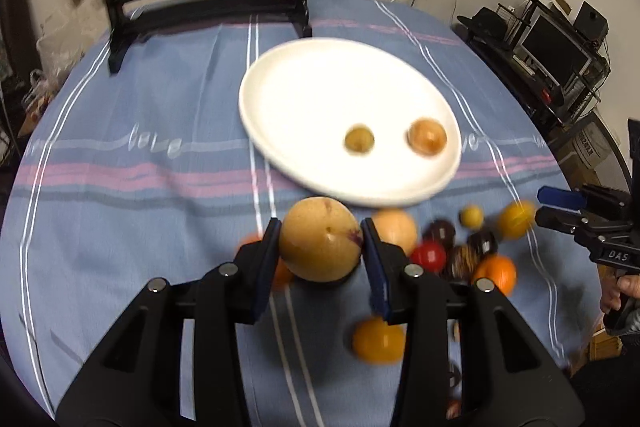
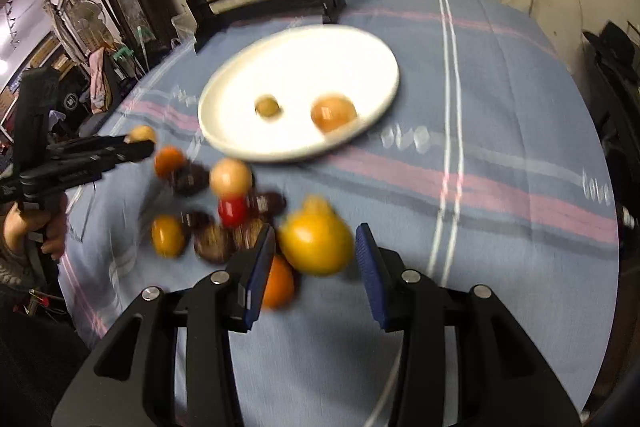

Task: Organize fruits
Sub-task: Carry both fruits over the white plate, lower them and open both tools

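Observation:
My left gripper is shut on a large tan round fruit, held just in front of the white plate. On the plate lie a small olive fruit and a tan-orange fruit. My right gripper is shut on a yellow fruit, above a pile of fruits of orange, red, tan and dark brown. In the left wrist view the right gripper comes in from the right with the yellow fruit at its tip. In the right wrist view the left gripper shows at the left.
A blue striped cloth covers the round table. A black stand with a round painted panel rises at the back edge, behind the plate. Loose fruits lie between both grippers. A shelf with a monitor stands off to the right.

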`<state>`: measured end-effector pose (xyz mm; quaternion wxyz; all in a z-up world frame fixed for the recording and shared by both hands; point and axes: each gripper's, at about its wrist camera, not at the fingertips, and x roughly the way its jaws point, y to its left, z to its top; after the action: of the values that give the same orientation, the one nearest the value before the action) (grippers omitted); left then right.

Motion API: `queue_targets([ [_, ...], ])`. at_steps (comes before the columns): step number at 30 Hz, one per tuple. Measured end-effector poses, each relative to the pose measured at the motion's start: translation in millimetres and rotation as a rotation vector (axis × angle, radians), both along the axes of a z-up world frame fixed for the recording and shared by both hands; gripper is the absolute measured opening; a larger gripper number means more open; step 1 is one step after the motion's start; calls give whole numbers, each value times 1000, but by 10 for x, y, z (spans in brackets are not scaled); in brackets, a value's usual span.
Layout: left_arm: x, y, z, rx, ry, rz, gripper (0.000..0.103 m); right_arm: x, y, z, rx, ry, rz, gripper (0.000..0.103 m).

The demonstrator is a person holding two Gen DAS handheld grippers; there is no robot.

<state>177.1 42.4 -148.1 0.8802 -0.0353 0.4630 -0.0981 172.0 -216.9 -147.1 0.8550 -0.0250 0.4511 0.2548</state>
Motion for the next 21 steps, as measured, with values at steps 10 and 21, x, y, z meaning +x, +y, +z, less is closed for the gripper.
queue_targets([
  [10, 869, -34, -96, -9, 5, -5, 41, 625, 272, -54, -67, 34, 129, 43],
  [21, 877, -74, -123, -49, 15, -5, 41, 317, -197, -474, -29, 102, -39, 43],
])
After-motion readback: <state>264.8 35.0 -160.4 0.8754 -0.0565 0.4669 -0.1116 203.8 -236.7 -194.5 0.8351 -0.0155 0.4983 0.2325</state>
